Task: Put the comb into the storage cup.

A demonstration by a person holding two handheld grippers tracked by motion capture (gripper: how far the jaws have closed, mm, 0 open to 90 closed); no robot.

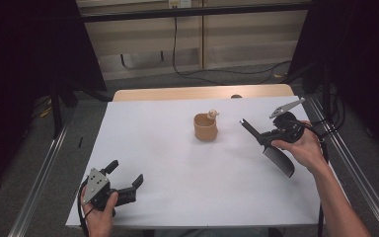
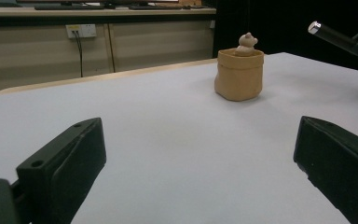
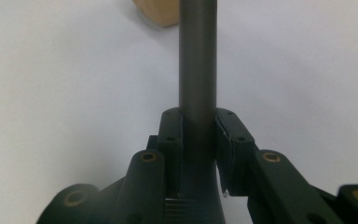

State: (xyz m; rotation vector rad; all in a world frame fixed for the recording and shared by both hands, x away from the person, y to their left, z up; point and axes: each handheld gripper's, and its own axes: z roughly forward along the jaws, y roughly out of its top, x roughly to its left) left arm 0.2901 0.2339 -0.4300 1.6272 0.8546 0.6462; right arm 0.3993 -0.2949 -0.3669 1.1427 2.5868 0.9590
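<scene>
A tan, bag-shaped pot (image 1: 205, 127) stands on the white table top (image 1: 177, 168), a little beyond its middle, with a small bear figure (image 1: 212, 114) at its rim. To its right my right gripper (image 1: 265, 137) is shut on a black flat-bladed tool (image 1: 278, 159). The tool's round handle (image 1: 246, 126) points at the pot and its blade hangs toward me. In the right gripper view the handle (image 3: 197, 70) runs up between the pads of that gripper (image 3: 198, 123). My left gripper (image 1: 127, 177) rests open at the near left corner. The left gripper view has it (image 2: 196, 163) facing the pot (image 2: 239, 74).
The table's bare wooden strip (image 1: 202, 92) runs along the far edge. Metal rails (image 1: 39, 177) flank both sides, and cables lie on the floor behind. The tool's handle tip (image 2: 328, 32) shows at the upper right of the left gripper view.
</scene>
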